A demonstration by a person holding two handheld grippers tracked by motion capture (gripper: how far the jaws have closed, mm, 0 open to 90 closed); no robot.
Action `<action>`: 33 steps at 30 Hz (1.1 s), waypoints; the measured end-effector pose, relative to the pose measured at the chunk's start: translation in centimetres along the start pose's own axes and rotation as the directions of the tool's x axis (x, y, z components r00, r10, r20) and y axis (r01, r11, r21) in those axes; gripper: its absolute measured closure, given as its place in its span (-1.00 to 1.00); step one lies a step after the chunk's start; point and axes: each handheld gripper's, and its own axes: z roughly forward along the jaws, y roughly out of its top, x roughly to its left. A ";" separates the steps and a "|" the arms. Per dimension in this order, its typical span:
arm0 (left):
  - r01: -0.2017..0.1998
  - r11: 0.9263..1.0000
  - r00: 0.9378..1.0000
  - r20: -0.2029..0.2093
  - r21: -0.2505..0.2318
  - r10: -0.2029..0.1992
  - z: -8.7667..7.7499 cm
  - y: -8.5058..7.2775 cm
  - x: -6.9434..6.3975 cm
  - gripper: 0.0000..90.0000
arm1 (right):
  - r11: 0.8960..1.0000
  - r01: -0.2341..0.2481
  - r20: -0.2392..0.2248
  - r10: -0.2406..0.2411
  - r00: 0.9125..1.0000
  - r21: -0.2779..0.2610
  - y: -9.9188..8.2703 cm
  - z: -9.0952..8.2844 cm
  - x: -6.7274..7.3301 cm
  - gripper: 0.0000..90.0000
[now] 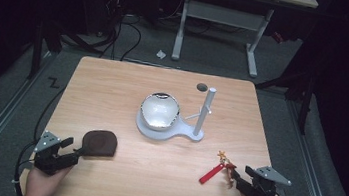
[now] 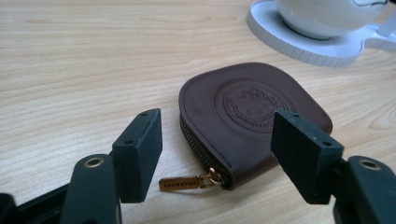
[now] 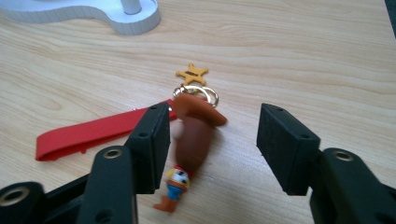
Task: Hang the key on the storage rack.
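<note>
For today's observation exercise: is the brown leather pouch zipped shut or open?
Shut, as far as visible. The brown leather pouch lies flat, its zipper teeth meeting along the near edge, the brass pull at that edge's end.

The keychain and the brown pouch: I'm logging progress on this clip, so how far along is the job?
Nothing looks done yet. The brown zip pouch lies closed on the table, and the keychain with its red strap lies flat beside it. In hand: the left gripper is open around the pouch's zipper end, and the right gripper is open around the keychain figure. Neither is gripped. The white stand holds nothing on its peg. Grasping and all that follows remain.
</note>
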 end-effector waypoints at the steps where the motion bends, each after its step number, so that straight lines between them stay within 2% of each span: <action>1: -0.006 1.000 1.000 -0.005 0.001 0.006 0.0 0.0 -0.1 -0.23 | 1.000 -0.003 0.002 0.003 1.000 0.003 -0.1 0.0 0.0 0.04; 9: 0.011 1.000 1.000 -0.018 0.012 -0.011 0.2 -0.3 0.3 -0.21 | 1.000 0.017 -0.012 -0.017 1.000 0.012 -0.4 0.3 -0.1 0.13; 13: 0.026 1.000 1.000 -0.015 -0.001 -0.026 0.1 -0.5 0.5 -0.19 | 1.000 0.006 -0.003 -0.006 1.000 0.022 -0.3 0.3 -0.1 0.35; 17: 0.030 1.000 0.999 -0.013 -0.005 -0.030 0.2 -0.5 0.4 -0.19 | 0.998 -0.001 0.011 0.001 1.000 0.068 0.0 0.6 -0.2 0.56; 21: 0.014 1.000 1.000 -0.007 -0.003 -0.014 0.2 -0.5 0.3 -0.19 | 0.994 -0.005 0.030 0.002 1.000 0.110 0.5 0.6 -0.3 0.61; 28: -0.004 1.000 1.000 -0.002 0.003 0.004 0.2 -0.4 0.1 -0.22 | 0.979 -0.003 0.033 -0.004 0.999 0.205 1.3 0.3 -0.5 0.59; 31: -0.007 1.000 1.000 0.004 0.003 0.007 0.3 -0.4 -0.1 -0.22 | 0.971 -0.005 0.020 0.001 1.000 0.238 1.6 0.3 -0.7 0.56; 33: -0.011 1.000 1.000 0.004 0.004 0.011 0.3 -0.4 -0.2 -0.22 | 0.965 0.008 0.016 -0.013 1.000 0.264 1.8 0.4 -0.6 0.54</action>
